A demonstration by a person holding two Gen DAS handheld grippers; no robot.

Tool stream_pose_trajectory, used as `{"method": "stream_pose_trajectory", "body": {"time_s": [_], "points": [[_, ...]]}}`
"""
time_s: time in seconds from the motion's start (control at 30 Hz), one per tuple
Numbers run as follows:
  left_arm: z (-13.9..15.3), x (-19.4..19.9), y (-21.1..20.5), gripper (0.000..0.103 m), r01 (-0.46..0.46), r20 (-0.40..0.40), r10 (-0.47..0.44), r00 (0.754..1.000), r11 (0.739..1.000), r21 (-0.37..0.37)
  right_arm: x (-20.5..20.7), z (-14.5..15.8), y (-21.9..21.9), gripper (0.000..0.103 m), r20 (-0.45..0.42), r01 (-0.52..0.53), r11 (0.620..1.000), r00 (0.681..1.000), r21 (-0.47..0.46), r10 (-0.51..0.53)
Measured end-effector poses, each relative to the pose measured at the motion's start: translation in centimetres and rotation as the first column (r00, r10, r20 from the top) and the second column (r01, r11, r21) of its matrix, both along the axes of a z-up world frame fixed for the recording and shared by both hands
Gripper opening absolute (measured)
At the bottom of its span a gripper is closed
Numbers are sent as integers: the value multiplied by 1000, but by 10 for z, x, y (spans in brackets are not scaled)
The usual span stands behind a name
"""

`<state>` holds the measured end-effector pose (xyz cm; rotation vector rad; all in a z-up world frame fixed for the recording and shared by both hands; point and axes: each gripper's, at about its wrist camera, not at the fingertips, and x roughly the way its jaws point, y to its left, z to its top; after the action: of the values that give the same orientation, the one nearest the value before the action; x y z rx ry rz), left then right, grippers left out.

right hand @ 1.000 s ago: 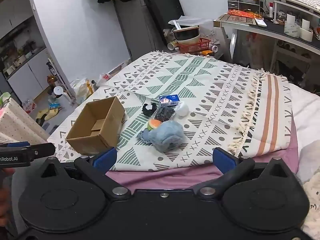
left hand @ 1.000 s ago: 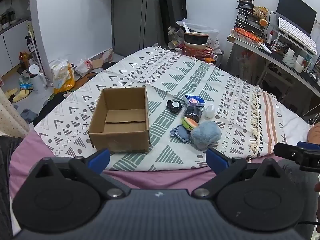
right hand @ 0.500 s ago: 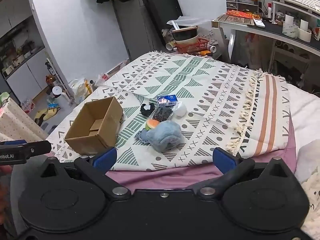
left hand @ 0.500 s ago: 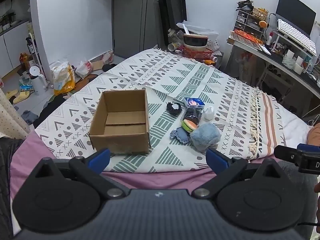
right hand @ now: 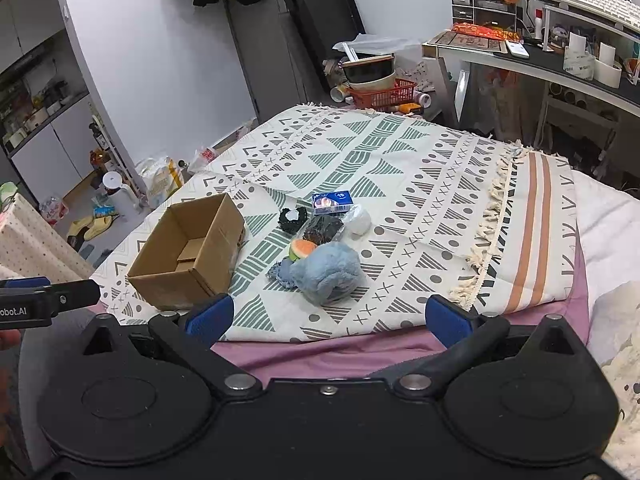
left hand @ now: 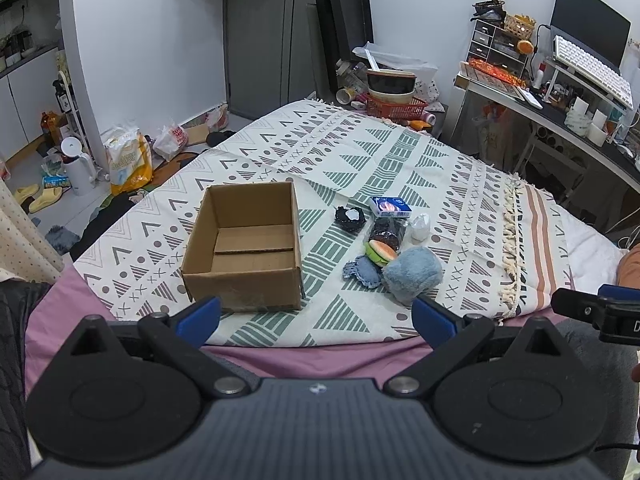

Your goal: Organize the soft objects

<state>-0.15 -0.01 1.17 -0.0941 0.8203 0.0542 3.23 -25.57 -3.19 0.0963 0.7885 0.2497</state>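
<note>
An empty open cardboard box (left hand: 244,246) (right hand: 188,252) sits on the patterned blanket (left hand: 360,160). To its right lies a cluster: a fluffy blue plush (left hand: 414,274) (right hand: 328,274), a burger-shaped toy (left hand: 382,252) (right hand: 302,249), a blue knitted piece (left hand: 364,272), a black scrunchie (left hand: 350,218) (right hand: 294,216), a dark wrapped item (left hand: 388,230), a white soft ball (left hand: 420,226) (right hand: 358,220) and a small blue pack (left hand: 390,206) (right hand: 332,202). My left gripper (left hand: 316,316) is open, short of the box. My right gripper (right hand: 328,320) is open, just short of the plush.
The blanket covers a bed with a purple sheet (left hand: 320,356). A desk (left hand: 560,116) with a keyboard stands at right, a red basket (left hand: 394,106) with bowls beyond the bed. Bags, slippers and a kettle (left hand: 76,164) lie on the floor at left.
Both grippers have drifted slightly; the box and the cluster sit a little lower and nearer in the views. Both stay open and nothing on the bed has moved.
</note>
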Motion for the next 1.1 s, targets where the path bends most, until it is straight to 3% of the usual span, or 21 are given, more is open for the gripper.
{"method": "stream_pose_trajectory", "body": {"time_s": [1.1], "points": [[-5, 4, 0, 101, 6, -6, -6, 1000, 1000, -7, 8, -1, 9, 103, -10, -35, 999, 999, -11, 35]]}}
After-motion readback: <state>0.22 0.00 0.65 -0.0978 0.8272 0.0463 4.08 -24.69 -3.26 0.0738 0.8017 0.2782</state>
